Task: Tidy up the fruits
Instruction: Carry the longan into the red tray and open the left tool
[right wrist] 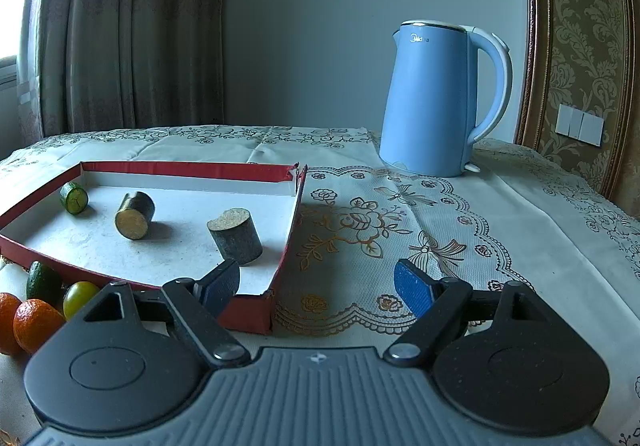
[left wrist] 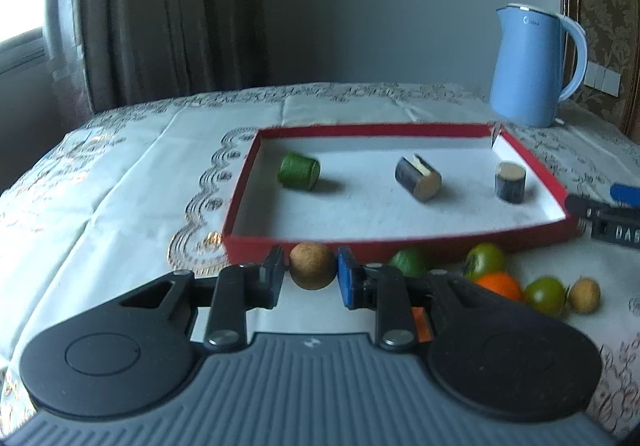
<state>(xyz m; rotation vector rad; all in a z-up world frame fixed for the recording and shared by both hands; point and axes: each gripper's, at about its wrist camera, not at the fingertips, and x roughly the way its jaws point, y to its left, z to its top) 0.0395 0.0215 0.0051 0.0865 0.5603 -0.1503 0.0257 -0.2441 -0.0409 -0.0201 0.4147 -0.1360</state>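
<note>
A: How many round fruits do I see by the red box (left wrist: 400,250)?
B: I count six: two brown (left wrist: 312,266), three green (left wrist: 484,261), one orange (left wrist: 498,285).
A: My other camera shows two oranges (right wrist: 36,324).
B: Inside the box are three short logs (left wrist: 418,178). One kettle (right wrist: 434,97) too.

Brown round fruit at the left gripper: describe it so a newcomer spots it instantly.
Find the red tray on the patterned tablecloth. Along its near wall lies a row of small fruits; the brown round fruit is at the row's left end, between the left gripper pads. It is matte tan, unlike the glossy green and orange ones, and bigger than the tan one at the far right.
</note>
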